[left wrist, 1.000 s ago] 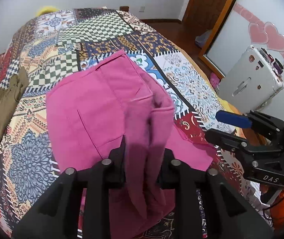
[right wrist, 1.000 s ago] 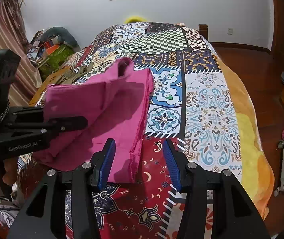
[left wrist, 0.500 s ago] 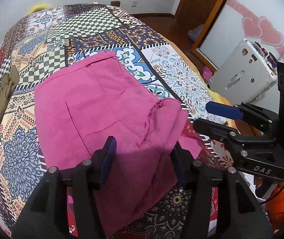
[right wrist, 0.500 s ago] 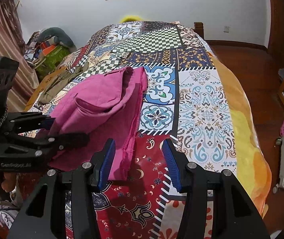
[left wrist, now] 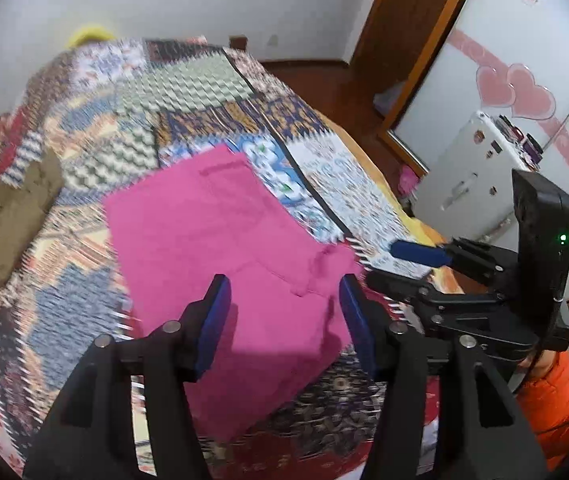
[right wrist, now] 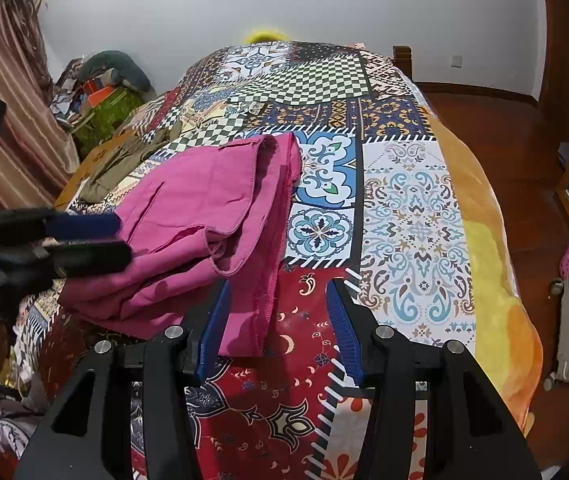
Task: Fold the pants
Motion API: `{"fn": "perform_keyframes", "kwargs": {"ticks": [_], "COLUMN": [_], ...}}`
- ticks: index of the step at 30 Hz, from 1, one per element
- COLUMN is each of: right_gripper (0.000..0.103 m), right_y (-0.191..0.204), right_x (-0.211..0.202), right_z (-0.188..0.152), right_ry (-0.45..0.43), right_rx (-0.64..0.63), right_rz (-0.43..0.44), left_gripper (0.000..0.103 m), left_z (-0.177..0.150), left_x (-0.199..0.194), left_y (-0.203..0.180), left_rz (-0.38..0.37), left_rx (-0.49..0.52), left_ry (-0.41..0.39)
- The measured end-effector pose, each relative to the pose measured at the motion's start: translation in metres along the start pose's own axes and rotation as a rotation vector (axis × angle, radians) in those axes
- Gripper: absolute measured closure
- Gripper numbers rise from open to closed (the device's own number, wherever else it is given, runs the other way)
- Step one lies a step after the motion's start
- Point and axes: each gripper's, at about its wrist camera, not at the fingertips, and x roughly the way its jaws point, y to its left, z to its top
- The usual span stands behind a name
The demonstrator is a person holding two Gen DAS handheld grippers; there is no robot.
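The pink pants point(left wrist: 220, 240) lie folded on the patchwork bed cover point(left wrist: 196, 92); they also show in the right wrist view point(right wrist: 204, 220), with a loose fold on top. My left gripper point(left wrist: 284, 292) is open and empty, above the near edge of the pants. It shows at the left of the right wrist view point(right wrist: 96, 240). My right gripper point(right wrist: 278, 300) is open and empty, over the pants' right hem. It shows at the right of the left wrist view point(left wrist: 412, 264).
Olive-brown pants point(left wrist: 8, 216) lie at the bed's left side, also seen in the right wrist view point(right wrist: 124, 160). A white case point(left wrist: 472, 176) stands on the floor right of the bed. Clutter point(right wrist: 100, 96) is piled by the striped curtain.
My left gripper has opened and let go of the pink pants, which dropped flat on the bed. It then lifted and pulled back. My right gripper stayed open.
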Motion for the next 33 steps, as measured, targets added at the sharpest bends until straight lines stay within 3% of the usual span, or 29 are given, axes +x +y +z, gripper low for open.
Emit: {"fn": "perform_keyframes", "kwargs": {"ticks": [3, 9, 13, 18, 23, 33], "right_gripper": [0.057, 0.057, 0.057, 0.057, 0.057, 0.057], "right_y": [0.004, 0.013, 0.020, 0.031, 0.040, 0.031], "right_x": [0.000, 0.003, 0.009, 0.022, 0.032, 0.050], "right_z": [-0.001, -0.004, -0.007, -0.012, -0.015, 0.001], "right_ry": [0.003, 0.021, 0.044, 0.100, 0.109, 0.109], "right_rx": [-0.006, -0.030, -0.043, -0.072, -0.104, -0.096], "right_rz": [0.002, 0.004, 0.003, 0.013, 0.019, 0.061], "left_gripper": [0.039, 0.039, 0.039, 0.037, 0.036, 0.036], "left_z": [-0.001, -0.021, -0.041, -0.052, -0.059, -0.067], "left_x": [-0.005, 0.008, 0.020, 0.025, 0.024, 0.016], "left_y": [0.022, 0.072, 0.092, 0.091, 0.096, 0.075], "left_rz": [0.075, 0.201, 0.153, 0.159, 0.135, 0.182], "left_rx": [-0.019, -0.083, -0.145, -0.129, -0.177, -0.169], "left_ry": [-0.021, 0.033, 0.074, 0.081, 0.074, 0.072]}}
